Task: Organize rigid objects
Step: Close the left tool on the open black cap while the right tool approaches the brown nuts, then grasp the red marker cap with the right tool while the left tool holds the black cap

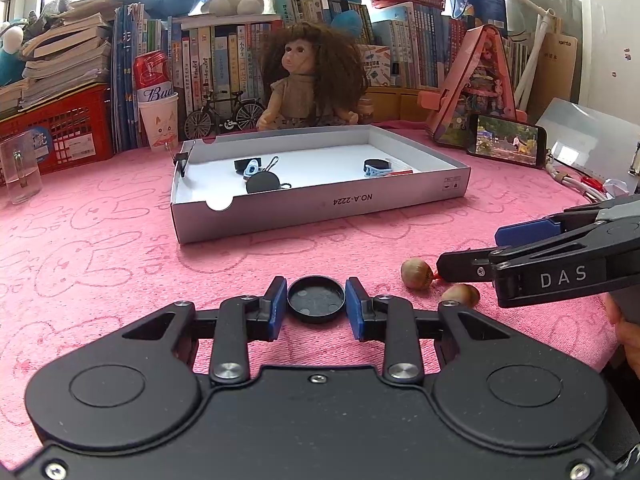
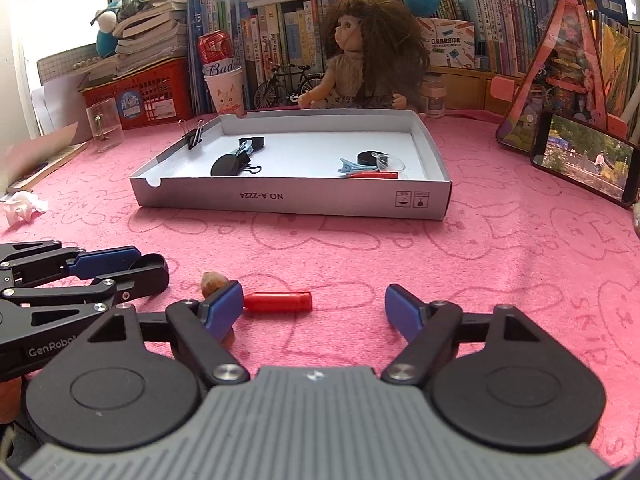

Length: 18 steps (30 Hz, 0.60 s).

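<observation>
My left gripper [image 1: 316,300] is shut on a round black cap [image 1: 316,299] lying hollow side up on the pink cloth. It also shows in the right wrist view [image 2: 150,270]. My right gripper [image 2: 314,308] is open, with a red cylinder [image 2: 278,302] lying between its fingers, close to the left one. Two brown nuts [image 1: 416,274] lie by the right gripper [image 1: 468,252]. A shallow white box [image 1: 320,204] farther back holds black caps, clips and a red piece [image 2: 372,175].
A doll [image 1: 308,80], a toy bicycle [image 1: 224,114], books, a red can in a paper cup [image 1: 156,92] and a red crate [image 1: 60,128] line the back. A glass [image 1: 18,172] stands at left, a phone [image 1: 508,140] at right, crumpled tissue [image 2: 24,208] at left.
</observation>
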### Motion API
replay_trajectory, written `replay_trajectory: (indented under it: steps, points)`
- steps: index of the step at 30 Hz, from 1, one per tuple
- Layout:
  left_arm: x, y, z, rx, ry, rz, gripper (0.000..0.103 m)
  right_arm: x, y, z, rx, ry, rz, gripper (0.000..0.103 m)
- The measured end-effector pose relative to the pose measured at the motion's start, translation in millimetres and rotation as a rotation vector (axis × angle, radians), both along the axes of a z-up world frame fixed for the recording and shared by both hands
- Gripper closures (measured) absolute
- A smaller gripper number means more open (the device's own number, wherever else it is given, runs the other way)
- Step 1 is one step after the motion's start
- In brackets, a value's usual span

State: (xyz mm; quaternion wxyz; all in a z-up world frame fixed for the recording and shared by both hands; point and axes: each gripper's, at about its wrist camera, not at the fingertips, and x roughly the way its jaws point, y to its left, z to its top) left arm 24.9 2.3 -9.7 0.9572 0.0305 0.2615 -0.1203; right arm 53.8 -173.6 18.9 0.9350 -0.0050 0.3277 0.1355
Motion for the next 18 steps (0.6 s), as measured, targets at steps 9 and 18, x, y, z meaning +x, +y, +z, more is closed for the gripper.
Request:
replay_trajectory:
  steps: [9, 18]
  points:
    - [0, 1, 0, -0.002, 0.001, 0.002, 0.073, 0, 15, 0, -0.037, -0.010, 0.018, 0.040]
    - [1, 3, 0, -0.004, -0.001, 0.008, 0.073, -2, 8, -1, -0.052, -0.035, -0.022, 0.054]
